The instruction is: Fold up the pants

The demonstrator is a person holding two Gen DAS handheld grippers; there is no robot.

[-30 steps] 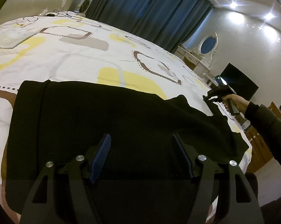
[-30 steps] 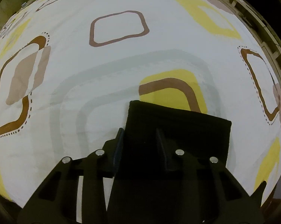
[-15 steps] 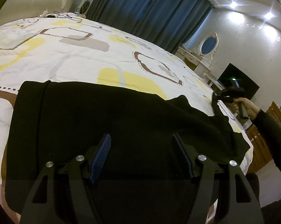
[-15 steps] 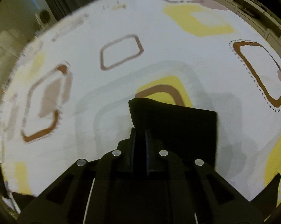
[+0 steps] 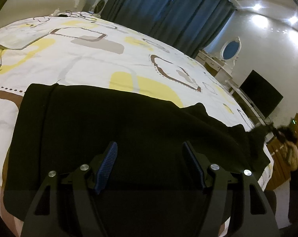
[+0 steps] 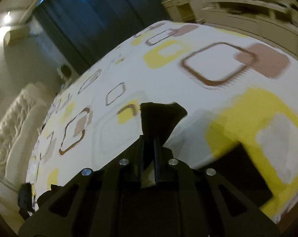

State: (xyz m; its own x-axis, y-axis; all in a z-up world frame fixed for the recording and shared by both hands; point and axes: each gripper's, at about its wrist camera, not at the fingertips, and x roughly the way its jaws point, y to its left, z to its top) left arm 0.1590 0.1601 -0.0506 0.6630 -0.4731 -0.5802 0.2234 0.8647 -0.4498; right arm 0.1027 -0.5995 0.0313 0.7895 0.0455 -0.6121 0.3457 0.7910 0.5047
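Black pants (image 5: 113,122) lie spread on the patterned bedspread (image 5: 93,59), the waist end at the left. My left gripper (image 5: 150,148) hovers open over the near part of the pants and holds nothing. My right gripper (image 6: 149,138) is shut on the pants' leg end (image 6: 158,116) and holds it lifted off the bed. In the left wrist view the right gripper (image 5: 281,132) is blurred at the far right, with the black cloth stretched up to it.
A tufted headboard (image 6: 8,122) and blue curtains (image 5: 168,15) border the bed. A white dresser with an oval mirror (image 5: 230,49) and a dark TV screen (image 5: 261,96) stand beyond the bed's far side. Cables (image 5: 74,14) lie near the pillows.
My right gripper shut on the pants' leg end and lifted it off the bed, swinging upward and to the right. My left gripper stayed open and still.
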